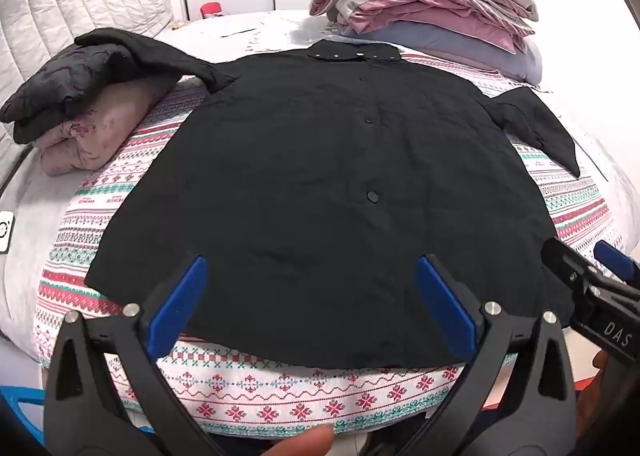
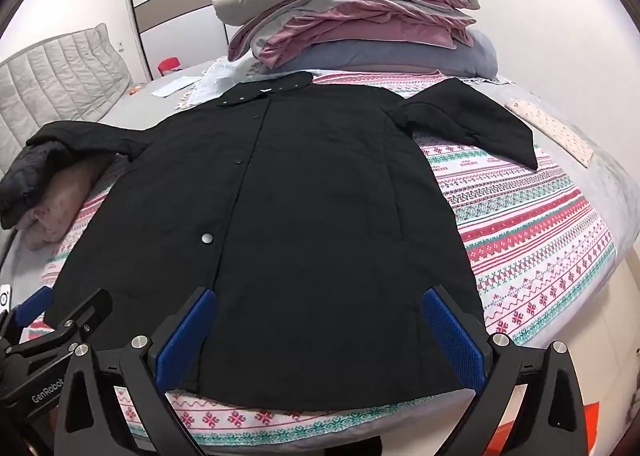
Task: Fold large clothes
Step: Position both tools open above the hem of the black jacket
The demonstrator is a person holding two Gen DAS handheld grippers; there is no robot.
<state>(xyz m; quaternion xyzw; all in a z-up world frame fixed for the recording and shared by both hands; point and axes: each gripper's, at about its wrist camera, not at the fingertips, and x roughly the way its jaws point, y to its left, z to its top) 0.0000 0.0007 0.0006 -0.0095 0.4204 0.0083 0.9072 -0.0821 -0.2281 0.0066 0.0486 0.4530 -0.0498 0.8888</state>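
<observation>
A large black button-front coat [image 1: 320,184] lies flat on a patterned blanket, collar far, hem near; it also shows in the right wrist view [image 2: 304,216]. Its left sleeve [image 1: 160,56] drapes over a clothes pile; its right sleeve [image 2: 476,120] spreads out to the right. My left gripper [image 1: 312,296] is open and empty above the hem's left part. My right gripper [image 2: 320,336] is open and empty above the hem's right part. Each gripper shows at the edge of the other's view, the right one [image 1: 588,280] and the left one [image 2: 52,316].
The patterned blanket [image 2: 532,224] covers the bed. Folded dark and pink clothes [image 1: 84,112] sit at the left. A tall stack of folded bedding [image 1: 420,4] stands behind the collar. A quilted headboard [image 1: 72,12] is at far left. A red object [image 1: 211,9] sits far back.
</observation>
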